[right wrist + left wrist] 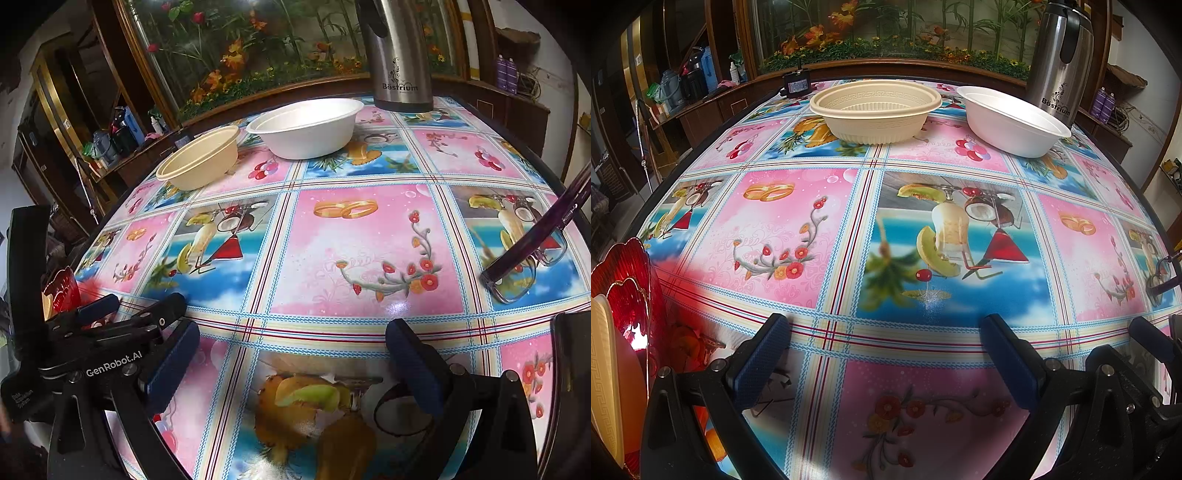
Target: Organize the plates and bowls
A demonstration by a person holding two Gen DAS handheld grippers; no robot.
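Both grippers (884,363) (291,363) gape wide, empty. Beige ribbed bowl (875,110) sits beside smooth white bowl (1015,120).

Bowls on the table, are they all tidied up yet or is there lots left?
Partly done, it seems. A red glass plate and a cream plate already stand on edge together at the left. Nothing is in hand: the left gripper and the right gripper are both open and empty. Still left are the beige bowl and the white bowl, sitting apart at the far side near the steel flask.
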